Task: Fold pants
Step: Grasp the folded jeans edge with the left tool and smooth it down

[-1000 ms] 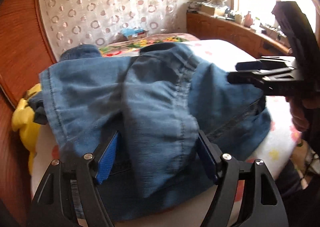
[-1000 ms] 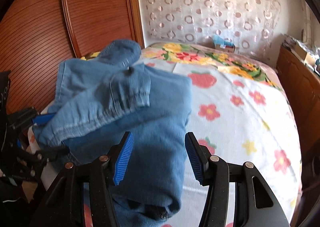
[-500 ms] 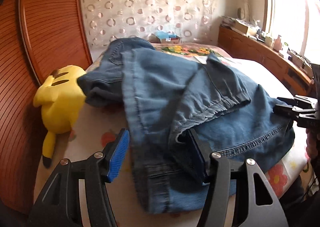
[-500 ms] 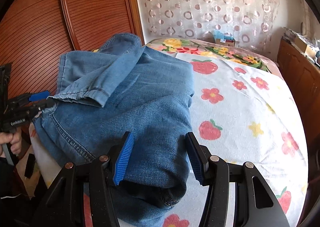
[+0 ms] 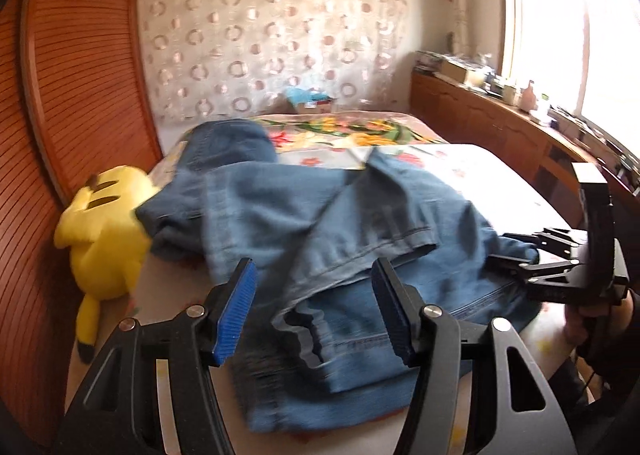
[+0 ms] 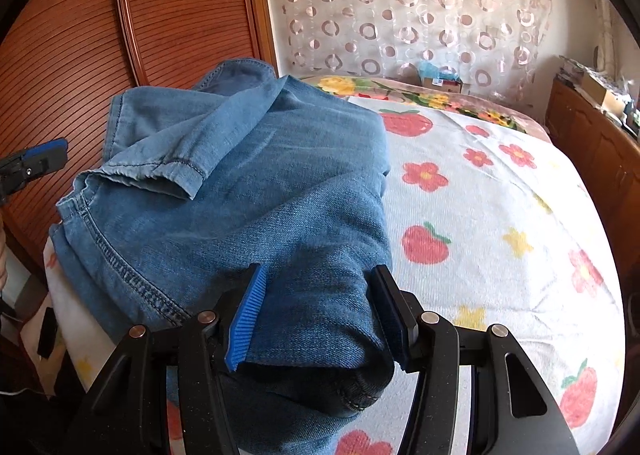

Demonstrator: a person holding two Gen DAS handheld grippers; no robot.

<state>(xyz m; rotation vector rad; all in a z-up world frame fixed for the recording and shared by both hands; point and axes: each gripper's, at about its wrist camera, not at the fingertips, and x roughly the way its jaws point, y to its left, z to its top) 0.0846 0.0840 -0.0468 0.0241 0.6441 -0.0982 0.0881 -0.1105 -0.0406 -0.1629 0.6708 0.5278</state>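
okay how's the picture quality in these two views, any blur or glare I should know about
Left wrist view: the window is blown out white, and the jeans near the left claw are smeared by motion blur. Right wrist view: sharp and evenly lit, denim weave crisp by the right claw. Both bend straight lines, fisheye style, with dark corners.

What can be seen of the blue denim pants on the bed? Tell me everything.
The blue denim pants lie in a loose, uneven fold on the flower-printed bedspread, near its edge. The cloth looks soft and faded, with stitched seams and hemmed cuffs. One leg end is flopped across the top. The right tool has a thick fold between its pads. The left tool stands open above the near edge, apart from the cloth. A yellow plush toy sits beside them.
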